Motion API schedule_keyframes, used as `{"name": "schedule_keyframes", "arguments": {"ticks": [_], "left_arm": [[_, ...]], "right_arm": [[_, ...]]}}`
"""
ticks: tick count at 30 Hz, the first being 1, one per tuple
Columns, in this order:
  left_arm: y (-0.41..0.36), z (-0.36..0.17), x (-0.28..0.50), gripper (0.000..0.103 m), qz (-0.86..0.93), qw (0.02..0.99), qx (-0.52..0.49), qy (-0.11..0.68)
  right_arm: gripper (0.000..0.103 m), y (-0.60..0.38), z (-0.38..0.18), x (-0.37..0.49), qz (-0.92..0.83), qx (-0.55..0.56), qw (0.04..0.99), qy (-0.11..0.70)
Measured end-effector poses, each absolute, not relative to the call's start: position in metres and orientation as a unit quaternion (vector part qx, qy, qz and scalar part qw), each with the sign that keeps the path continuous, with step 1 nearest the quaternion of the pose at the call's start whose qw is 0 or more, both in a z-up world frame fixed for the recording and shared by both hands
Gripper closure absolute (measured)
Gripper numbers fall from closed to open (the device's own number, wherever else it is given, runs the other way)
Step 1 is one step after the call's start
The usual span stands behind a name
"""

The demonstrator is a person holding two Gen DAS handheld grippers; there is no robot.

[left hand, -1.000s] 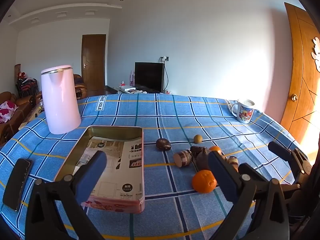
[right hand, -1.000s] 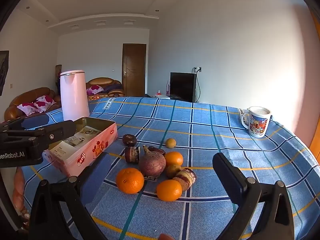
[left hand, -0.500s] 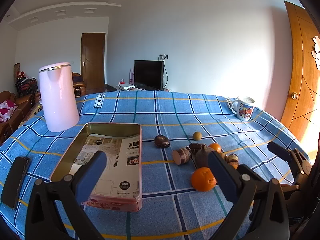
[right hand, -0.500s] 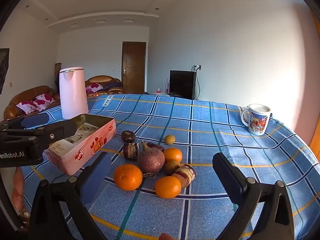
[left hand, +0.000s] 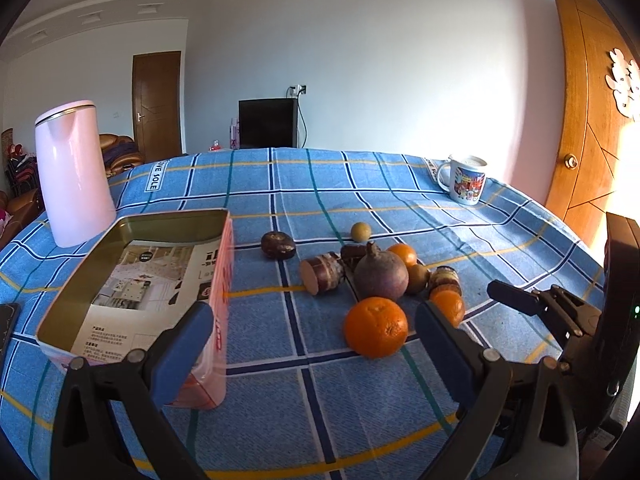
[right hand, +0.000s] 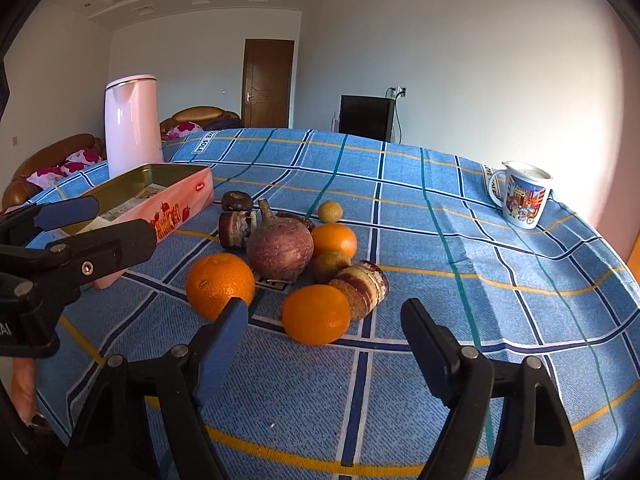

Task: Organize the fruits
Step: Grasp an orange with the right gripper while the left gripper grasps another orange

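Observation:
A pile of fruit lies on the blue checked tablecloth: a large orange (left hand: 376, 327) (right hand: 220, 285), a second orange (right hand: 316, 313), a third orange (right hand: 334, 240), a purple round fruit (left hand: 380, 275) (right hand: 279, 253), brown pieces and a small yellow ball (left hand: 360, 231). An open pink tin (left hand: 132, 276) (right hand: 168, 200) with paper inside sits to the left. My left gripper (left hand: 310, 332) is open and empty, just short of the large orange. My right gripper (right hand: 322, 320) is open and empty, its fingers flanking the second orange from the near side.
A pink kettle (left hand: 74, 172) stands behind the tin. A printed mug (left hand: 466, 179) (right hand: 522, 194) stands at the far right edge. A dark phone (left hand: 6, 328) lies at the left edge. The right gripper's body (left hand: 560, 320) is at the right.
Both grippers have moved forward and lower toward the fruit pile; the oranges now loom larger. Both stay open and empty.

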State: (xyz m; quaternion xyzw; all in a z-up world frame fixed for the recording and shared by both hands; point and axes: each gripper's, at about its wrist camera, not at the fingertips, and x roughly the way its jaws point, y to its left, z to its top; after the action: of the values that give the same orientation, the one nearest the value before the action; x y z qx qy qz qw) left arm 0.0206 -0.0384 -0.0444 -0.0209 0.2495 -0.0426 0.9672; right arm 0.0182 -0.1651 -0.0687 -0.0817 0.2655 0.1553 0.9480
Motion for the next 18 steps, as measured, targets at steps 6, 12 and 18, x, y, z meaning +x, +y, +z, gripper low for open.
{"name": "schedule_keyframes", "arguments": {"ticks": [6, 12, 18], "left_arm": [[-0.047, -0.051, 0.026, 0.001, -0.056, 0.962, -0.017, 0.266], [-0.055, -0.058, 0.034, 0.007, -0.078, 0.953, -0.020, 0.291], [-0.062, -0.060, 0.044, 0.016, -0.100, 0.945, -0.025, 0.310]], "right_arm": [[0.040, -0.162, -0.075, 0.033, 0.163, -0.087, 0.932, 0.312], [0.058, -0.165, -0.077, 0.035, 0.183, -0.072, 0.928, 0.317], [0.059, -0.184, -0.070, 0.026, 0.176, -0.041, 0.940, 0.290]]}}
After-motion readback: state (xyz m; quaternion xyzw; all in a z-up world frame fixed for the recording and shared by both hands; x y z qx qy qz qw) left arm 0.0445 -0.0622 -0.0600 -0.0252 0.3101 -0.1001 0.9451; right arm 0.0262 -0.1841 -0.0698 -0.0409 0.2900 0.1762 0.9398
